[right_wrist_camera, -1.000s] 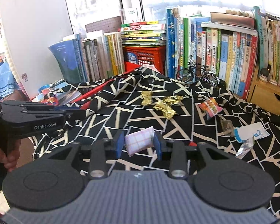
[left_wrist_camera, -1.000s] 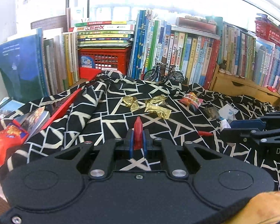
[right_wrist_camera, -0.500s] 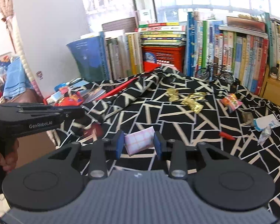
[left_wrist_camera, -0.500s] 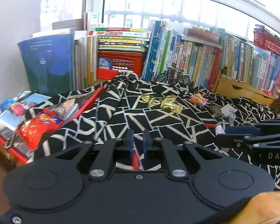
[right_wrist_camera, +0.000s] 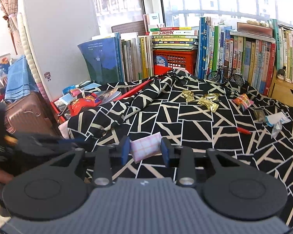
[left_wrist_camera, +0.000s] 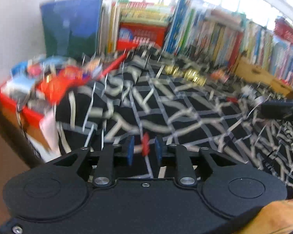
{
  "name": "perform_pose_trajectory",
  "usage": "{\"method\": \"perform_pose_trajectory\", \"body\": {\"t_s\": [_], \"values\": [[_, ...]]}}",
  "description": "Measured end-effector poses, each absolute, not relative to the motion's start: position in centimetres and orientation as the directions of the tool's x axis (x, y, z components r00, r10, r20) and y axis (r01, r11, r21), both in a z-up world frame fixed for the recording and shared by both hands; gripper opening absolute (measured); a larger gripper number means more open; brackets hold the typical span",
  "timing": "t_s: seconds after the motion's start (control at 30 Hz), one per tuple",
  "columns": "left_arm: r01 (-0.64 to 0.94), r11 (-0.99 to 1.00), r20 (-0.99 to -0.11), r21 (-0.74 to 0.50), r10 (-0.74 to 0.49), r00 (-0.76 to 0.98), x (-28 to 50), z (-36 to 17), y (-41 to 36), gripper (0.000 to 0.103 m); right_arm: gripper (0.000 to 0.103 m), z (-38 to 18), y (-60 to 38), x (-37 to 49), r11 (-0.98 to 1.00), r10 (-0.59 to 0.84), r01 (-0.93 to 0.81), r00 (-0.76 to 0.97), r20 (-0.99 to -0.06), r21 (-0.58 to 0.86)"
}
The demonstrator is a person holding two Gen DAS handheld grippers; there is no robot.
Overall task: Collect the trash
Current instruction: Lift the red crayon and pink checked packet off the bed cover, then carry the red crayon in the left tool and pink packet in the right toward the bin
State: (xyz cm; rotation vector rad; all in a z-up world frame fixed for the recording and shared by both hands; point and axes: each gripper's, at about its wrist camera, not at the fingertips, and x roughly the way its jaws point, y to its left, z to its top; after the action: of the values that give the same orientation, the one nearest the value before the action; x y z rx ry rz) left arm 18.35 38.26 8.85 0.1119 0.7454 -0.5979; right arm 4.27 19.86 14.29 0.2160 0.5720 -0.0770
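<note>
My left gripper (left_wrist_camera: 144, 150) is open over the front of the black-and-white cloth (left_wrist_camera: 185, 113). A small red scrap (left_wrist_camera: 146, 144) hangs loose between its blue pads, touching neither; this view is motion-blurred. My right gripper (right_wrist_camera: 145, 147) is shut on a pink checked wrapper (right_wrist_camera: 146, 150). Further back on the cloth (right_wrist_camera: 185, 124) lie gold wrappers (right_wrist_camera: 207, 99), a colourful candy packet (right_wrist_camera: 243, 101), another red scrap (right_wrist_camera: 244, 130), a dark wrapper (right_wrist_camera: 259, 115) and a white-blue wrapper (right_wrist_camera: 277, 119). The left gripper (right_wrist_camera: 48, 144) shows blurred at the lower left of the right wrist view.
Rows of books (right_wrist_camera: 244, 54), a red crate (right_wrist_camera: 175, 58) and a toy bicycle (right_wrist_camera: 224, 76) line the back. A red tray with snack bags (right_wrist_camera: 84, 101) sits left of the cloth, beside a pink suitcase (right_wrist_camera: 27, 113). A wooden drawer box (right_wrist_camera: 287, 93) stands at right.
The left gripper's jaws have parted and the red scrap now sits loose between them; its view swung left and blurred. The right gripper drew back, still holding the pink wrapper.
</note>
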Motion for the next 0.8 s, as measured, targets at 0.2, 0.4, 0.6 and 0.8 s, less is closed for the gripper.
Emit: {"method": "perform_pose_trajectory", "body": {"t_s": [0.2,0.4,0.6,0.8], "values": [[0.532,0.840,-0.670,-0.109,-0.457,0.585,20.1,4.6,37.0,0.039,0.039,13.7,19.8,3.1,0.973,-0.034,0.159,0.816,-0.577,0.169],[0.580,0.814,-0.683,-0.025,-0.438,0.585,21.5,3.0,33.9,0.043,0.039,12.9,18.4,2.4,0.958,-0.055,0.213,0.796,-0.602,0.193],[0.553,0.833,-0.699,0.017,-0.385,0.602,22.1,1.1,32.7,0.034,0.039,12.6,17.0,2.5,0.951,-0.073,0.239,0.791,-0.608,0.197],[0.591,0.806,-0.702,0.017,-0.412,0.582,21.9,1.4,33.0,0.009,0.039,12.5,16.2,2.8,0.946,-0.068,0.244,0.795,-0.603,0.214]]}}
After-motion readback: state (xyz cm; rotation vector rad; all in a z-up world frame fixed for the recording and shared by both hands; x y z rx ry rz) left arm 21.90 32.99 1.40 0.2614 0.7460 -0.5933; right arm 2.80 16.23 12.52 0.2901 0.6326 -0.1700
